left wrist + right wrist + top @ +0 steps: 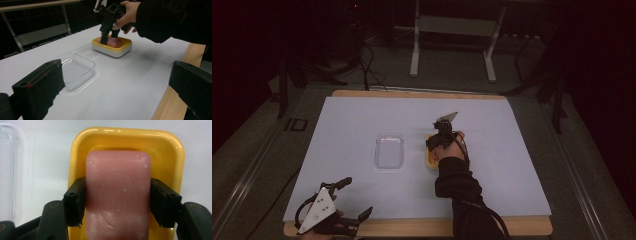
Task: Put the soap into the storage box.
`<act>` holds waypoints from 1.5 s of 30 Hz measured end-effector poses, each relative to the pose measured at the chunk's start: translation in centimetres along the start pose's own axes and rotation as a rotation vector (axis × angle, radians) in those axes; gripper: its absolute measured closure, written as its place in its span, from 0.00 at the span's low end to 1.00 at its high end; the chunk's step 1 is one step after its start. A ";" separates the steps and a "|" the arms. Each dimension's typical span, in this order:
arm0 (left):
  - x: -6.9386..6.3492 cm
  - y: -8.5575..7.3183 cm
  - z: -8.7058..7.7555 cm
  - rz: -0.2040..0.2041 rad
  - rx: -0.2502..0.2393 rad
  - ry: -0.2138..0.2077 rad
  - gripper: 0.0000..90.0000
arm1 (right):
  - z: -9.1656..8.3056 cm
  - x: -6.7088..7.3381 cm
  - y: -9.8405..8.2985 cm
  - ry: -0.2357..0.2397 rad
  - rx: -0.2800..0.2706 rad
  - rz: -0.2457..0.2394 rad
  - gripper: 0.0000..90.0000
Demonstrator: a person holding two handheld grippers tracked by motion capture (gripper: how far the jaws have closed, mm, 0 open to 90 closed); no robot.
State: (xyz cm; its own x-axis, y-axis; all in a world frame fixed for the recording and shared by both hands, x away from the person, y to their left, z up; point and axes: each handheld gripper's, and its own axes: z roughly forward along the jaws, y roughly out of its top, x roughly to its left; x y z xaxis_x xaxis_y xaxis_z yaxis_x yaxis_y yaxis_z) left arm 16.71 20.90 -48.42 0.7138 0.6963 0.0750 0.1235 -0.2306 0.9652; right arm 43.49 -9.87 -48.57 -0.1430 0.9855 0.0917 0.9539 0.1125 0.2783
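A pink soap bar (118, 182) lies in a yellow soap dish (127, 140) with a white base (112, 51), right of the table's middle. My right gripper (118, 203) points down into the dish, its pads (75, 200) pressed on the bar's two long sides. The high view shows that gripper (438, 142) over the dish (430, 161), held by a hand in a black sleeve. My left gripper (357, 197) rests at the table's near left edge, open with nothing between its black jaws (117, 87).
An empty clear glass dish (389, 151) sits just left of the soap dish on the pale blue mat (337, 135). The wooden table edge (412, 227) runs along the front. Beyond the table stand dark floor and a white metal frame (414, 55).
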 end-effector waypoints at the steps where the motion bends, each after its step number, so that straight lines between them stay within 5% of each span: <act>1: 0.0 0.0 0.0 0.000 0.000 0.000 0.00 | -0.1 0.0 0.0 0.001 0.001 0.003 0.40; 12: 0.0 0.0 0.0 -0.001 -0.002 -0.001 0.00 | -2.4 0.2 0.4 -0.008 -0.087 -0.047 0.40; 17: 0.0 0.0 0.0 -0.001 -0.002 -0.002 0.00 | -3.3 -0.1 0.5 0.009 -0.079 -0.110 0.40; 20: 0.0 0.0 0.0 -0.001 0.002 -0.006 0.00 | -3.8 -0.8 0.2 0.045 -0.060 -0.206 0.35; 32: 0.0 -0.1 0.1 -0.003 0.006 -0.005 0.00 | -5.4 -3.3 -1.3 0.127 -0.080 -0.358 0.13; 45: 0.0 -0.1 0.2 -0.003 0.009 -0.007 0.00 | -7.0 -6.8 -3.5 0.154 -0.127 -0.389 0.13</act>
State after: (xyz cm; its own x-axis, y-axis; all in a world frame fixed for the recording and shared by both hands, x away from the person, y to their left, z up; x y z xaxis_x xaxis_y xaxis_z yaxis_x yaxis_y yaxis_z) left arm 16.84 20.80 -48.56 0.7182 0.6922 0.0707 0.1316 -0.2349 0.9631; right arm 39.25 -17.85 -43.51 -0.5323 0.8411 0.0961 0.7827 0.4457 0.4344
